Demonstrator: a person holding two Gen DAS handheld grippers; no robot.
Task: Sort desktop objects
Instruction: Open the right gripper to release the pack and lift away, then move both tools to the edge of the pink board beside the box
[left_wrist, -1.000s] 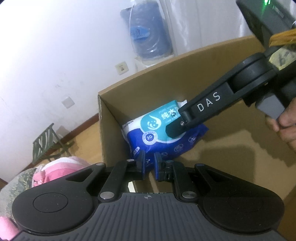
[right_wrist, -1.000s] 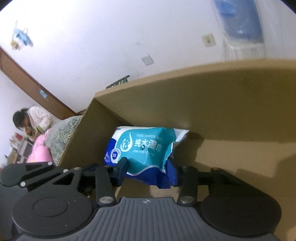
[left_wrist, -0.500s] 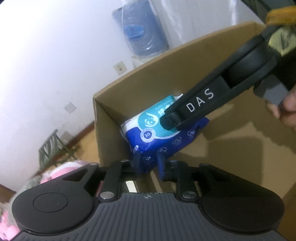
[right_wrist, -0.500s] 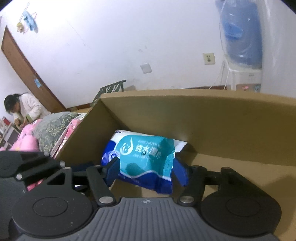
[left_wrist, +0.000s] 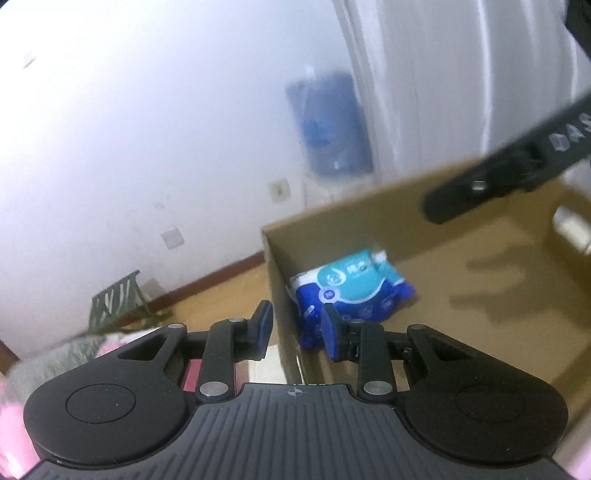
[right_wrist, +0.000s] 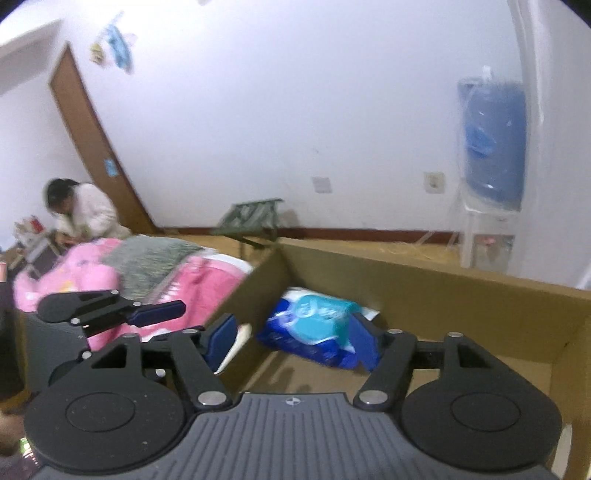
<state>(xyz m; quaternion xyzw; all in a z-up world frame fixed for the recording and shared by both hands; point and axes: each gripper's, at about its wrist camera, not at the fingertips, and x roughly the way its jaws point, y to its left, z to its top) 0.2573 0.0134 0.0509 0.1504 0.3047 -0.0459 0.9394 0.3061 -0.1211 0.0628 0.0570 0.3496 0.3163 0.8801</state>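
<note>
A blue and teal pack of wet wipes (left_wrist: 351, 291) lies in the far left corner of an open cardboard box (left_wrist: 369, 201). It also shows in the right wrist view (right_wrist: 314, 332), inside the box (right_wrist: 443, 284). My left gripper (left_wrist: 295, 330) is open and empty, raised above the box's left wall. My right gripper (right_wrist: 291, 339) is open and empty, raised above the pack; one of its fingers (left_wrist: 480, 192) crosses the upper right of the left wrist view. The left gripper's fingers (right_wrist: 155, 312) show at the left of the right wrist view.
A pink blanket (right_wrist: 110, 273) lies on a bed left of the box. A person (right_wrist: 85, 210) sits at the far left by a door. A blue water bottle (right_wrist: 491, 140) stands on a white stand by the wall. A folding stool (right_wrist: 255, 218) stands on the floor.
Both grippers have opened and let go of the wipes pack, then lifted up and back. The pack now lies loose in the box corner.
</note>
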